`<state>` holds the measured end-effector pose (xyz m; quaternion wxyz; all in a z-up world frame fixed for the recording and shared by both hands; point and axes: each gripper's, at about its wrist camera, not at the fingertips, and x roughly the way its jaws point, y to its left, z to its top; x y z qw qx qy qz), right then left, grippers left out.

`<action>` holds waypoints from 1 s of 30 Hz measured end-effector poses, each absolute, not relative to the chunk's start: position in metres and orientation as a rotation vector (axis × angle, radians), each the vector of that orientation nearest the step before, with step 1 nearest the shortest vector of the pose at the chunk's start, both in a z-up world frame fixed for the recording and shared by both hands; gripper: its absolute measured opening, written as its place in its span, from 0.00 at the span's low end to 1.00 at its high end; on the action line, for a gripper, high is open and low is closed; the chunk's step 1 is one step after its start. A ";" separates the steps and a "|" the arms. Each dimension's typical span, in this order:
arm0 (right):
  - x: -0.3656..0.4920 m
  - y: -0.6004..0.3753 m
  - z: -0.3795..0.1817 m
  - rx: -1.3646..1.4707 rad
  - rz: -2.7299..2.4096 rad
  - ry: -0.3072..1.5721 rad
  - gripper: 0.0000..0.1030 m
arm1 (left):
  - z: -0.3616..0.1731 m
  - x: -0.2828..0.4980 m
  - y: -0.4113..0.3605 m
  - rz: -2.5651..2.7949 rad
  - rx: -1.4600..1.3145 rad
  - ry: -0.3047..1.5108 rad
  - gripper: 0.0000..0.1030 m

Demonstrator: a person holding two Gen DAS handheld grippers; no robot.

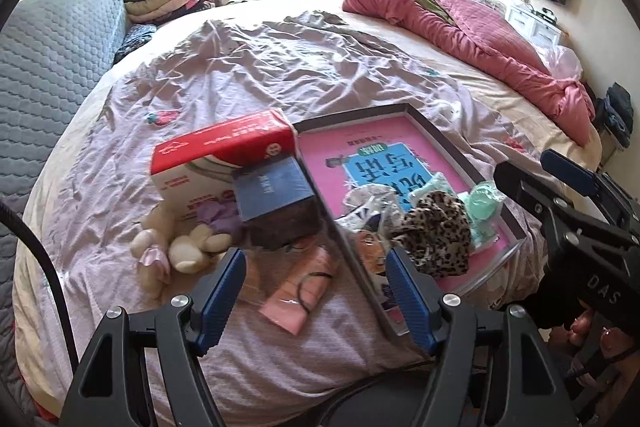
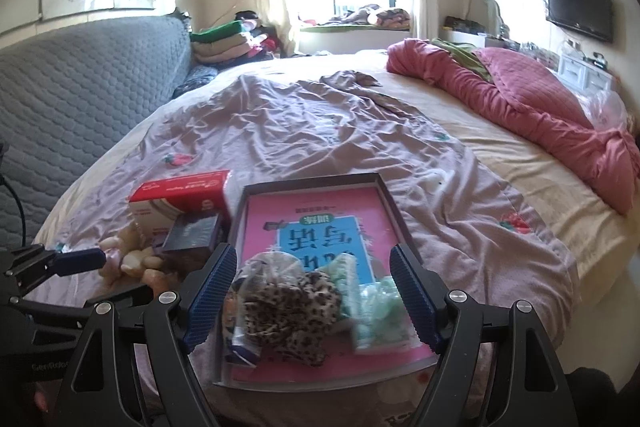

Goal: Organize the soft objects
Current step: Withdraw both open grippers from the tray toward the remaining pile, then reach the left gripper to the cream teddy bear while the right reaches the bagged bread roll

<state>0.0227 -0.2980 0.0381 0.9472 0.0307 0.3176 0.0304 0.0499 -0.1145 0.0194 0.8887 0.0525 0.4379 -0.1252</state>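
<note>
A pink-bottomed tray (image 1: 420, 115) (image 2: 256, 191) lies on the bed near its front edge. In it lie a leopard-print scrunchie (image 1: 438, 231) (image 2: 288, 311), a mint-green packet (image 1: 482, 207) (image 2: 380, 315) and a clear bagged item (image 1: 370, 211) (image 2: 268, 267). A cream plush toy (image 1: 176, 247) (image 2: 136, 259) lies left of the tray. A pink packet with a black hair tie (image 1: 300, 291) lies in front of my open left gripper (image 1: 316, 267). My right gripper (image 2: 312, 263) is open and empty above the tray's front; it also shows in the left wrist view (image 1: 560, 179).
A red-and-white box (image 1: 216, 163) (image 2: 180, 199) and a dark blue box (image 1: 276, 195) (image 2: 192, 231) stand left of the tray. A pink quilt (image 1: 480, 31) (image 2: 540, 99) lies at the far right. A grey padded headboard (image 1: 48, 67) is on the left.
</note>
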 end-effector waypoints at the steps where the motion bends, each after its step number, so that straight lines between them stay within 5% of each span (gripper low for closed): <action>1: 0.023 -0.296 0.038 0.063 0.067 0.648 0.78 | 0.020 0.051 -0.109 -0.253 0.102 0.910 0.70; 30: 0.034 -0.170 0.002 -0.061 0.306 0.749 0.78 | -0.011 0.083 0.053 -0.027 -0.108 0.965 0.70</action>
